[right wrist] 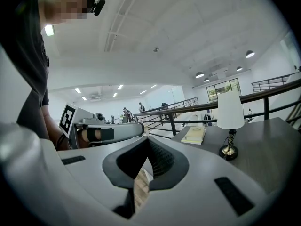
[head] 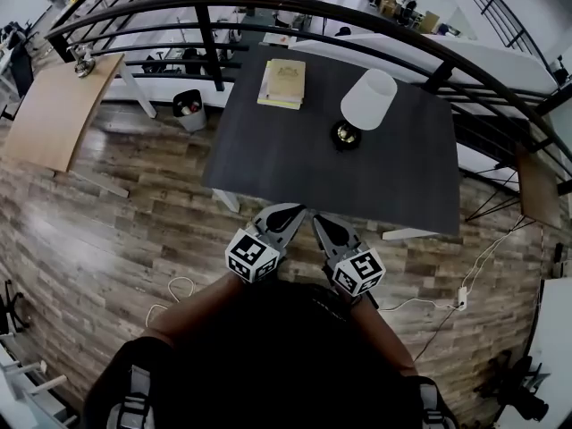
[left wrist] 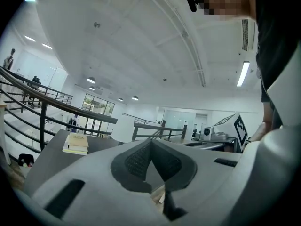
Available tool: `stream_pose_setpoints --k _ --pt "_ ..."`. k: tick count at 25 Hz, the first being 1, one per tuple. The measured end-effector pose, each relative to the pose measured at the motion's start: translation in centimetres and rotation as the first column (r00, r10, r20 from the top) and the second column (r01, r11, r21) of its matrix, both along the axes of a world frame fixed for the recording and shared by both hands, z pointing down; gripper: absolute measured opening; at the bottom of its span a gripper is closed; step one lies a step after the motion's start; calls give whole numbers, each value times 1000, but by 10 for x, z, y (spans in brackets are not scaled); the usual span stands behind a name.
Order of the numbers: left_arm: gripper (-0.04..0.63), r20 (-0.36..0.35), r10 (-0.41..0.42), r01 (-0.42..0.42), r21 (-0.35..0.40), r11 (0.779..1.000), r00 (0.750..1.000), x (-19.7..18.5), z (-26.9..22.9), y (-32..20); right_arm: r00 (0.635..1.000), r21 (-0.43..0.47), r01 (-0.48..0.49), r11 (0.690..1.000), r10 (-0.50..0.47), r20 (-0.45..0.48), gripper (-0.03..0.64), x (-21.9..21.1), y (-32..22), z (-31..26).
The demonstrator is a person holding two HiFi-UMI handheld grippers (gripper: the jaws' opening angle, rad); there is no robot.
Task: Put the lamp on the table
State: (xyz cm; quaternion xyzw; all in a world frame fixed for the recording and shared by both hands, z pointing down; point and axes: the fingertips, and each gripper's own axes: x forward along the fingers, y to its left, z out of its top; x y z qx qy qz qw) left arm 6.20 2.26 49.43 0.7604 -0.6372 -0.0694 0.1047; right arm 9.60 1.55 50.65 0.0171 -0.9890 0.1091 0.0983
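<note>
Lamp with a white cylinder shade and a small brass foot [head: 362, 105] stands upright on the dark grey rectangular table [head: 295, 164], in the far right part, well away from the near edge. A stack of pale yellow books [head: 282, 83] lies to its left, close to the far edge. Between them and you the table top is bare.

Your left gripper [head: 290, 211] and right gripper [head: 322, 222] are side by side at the near edge; from above I cannot tell if the tips are over it. Both have the jaws together, with nothing between them. Behind the table runs the curved dark metal railing [head: 268, 7], and the brown wood-plank floor [head: 116, 231] lies wide on your left.
</note>
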Motion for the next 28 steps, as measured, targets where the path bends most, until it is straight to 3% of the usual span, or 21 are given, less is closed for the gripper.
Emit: stream_pose_setpoints --k 7,21,28 --pt "9 -1 -8 8 -1 1000 1000 44 -5 1 999 -4 32 999 -32 4 15 42 11 -3" --pt "9 -4 -25 25 -49 998 1000 192 20 27 998 -20 57 998 -57 23 15 180 30 5" --pt "9 17 2 -2 -20 1000 1000 242 7 22 998 3 37 999 -37 41 15 232 30 -4"
